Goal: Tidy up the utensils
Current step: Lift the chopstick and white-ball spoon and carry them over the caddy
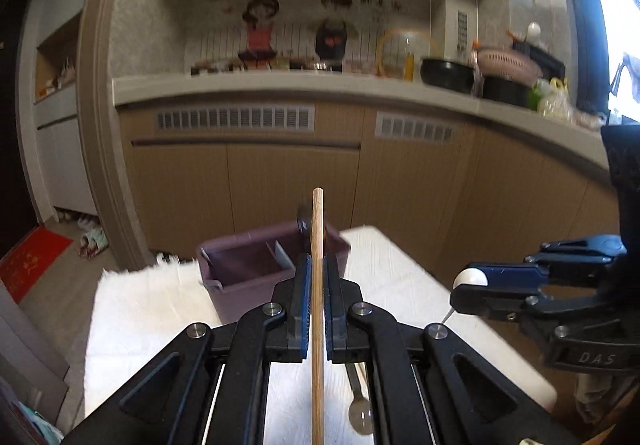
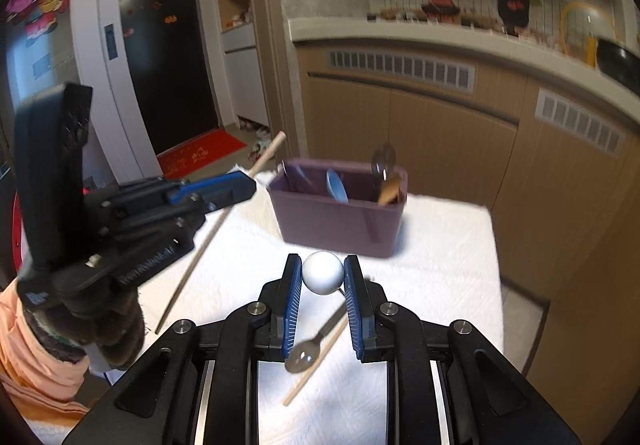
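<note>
Clamping a chopstick [image 1: 318, 285] upright, the left gripper [image 1: 317, 285] readies it for the bin [image 2: 340, 221] beyond its jaws, while the right gripper [image 2: 323, 277] pinches a white ball [image 2: 323, 272].

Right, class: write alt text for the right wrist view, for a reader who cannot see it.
The right gripper is clamped on a white ball above a white cloth. On the left, the left gripper holds a wooden chopstick aslant. Behind stands a purple bin of utensils; a metal spoon and another chopstick lie on the cloth.
</note>
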Demonstrator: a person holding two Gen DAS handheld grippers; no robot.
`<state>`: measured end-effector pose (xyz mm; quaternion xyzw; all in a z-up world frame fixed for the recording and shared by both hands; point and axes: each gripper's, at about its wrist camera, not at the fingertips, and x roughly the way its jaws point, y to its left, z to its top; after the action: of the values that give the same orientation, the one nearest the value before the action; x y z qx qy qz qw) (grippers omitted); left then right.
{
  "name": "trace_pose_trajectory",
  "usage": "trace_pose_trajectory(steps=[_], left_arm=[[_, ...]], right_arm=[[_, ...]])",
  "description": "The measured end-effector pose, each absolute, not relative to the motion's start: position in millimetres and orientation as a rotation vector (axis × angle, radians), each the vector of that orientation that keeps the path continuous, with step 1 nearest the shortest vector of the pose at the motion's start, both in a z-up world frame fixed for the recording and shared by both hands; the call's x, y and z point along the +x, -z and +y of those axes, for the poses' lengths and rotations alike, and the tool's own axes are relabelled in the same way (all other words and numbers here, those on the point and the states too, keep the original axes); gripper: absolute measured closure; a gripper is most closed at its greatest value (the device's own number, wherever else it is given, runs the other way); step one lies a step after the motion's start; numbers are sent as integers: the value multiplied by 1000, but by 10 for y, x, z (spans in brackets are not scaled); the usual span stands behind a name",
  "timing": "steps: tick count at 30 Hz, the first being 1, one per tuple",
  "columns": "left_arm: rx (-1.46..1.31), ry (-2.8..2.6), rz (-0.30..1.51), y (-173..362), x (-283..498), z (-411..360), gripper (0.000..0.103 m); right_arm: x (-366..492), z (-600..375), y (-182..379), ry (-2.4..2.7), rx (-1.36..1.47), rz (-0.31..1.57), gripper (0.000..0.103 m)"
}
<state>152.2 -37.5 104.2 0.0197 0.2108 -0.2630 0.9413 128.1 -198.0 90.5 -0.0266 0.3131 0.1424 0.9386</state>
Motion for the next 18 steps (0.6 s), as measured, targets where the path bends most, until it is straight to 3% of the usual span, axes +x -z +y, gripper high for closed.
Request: trace_pose_trajectory(steps=[7,18], left_arm=[[-66,511,327,-1354,1770,-223,99],[-190,557,565,-999,2179,-83,99]], right_arm=[[1507,-1900,-1480,-306,-72,543,81],[1807,-1996,-1284,-295,-51,614,81]])
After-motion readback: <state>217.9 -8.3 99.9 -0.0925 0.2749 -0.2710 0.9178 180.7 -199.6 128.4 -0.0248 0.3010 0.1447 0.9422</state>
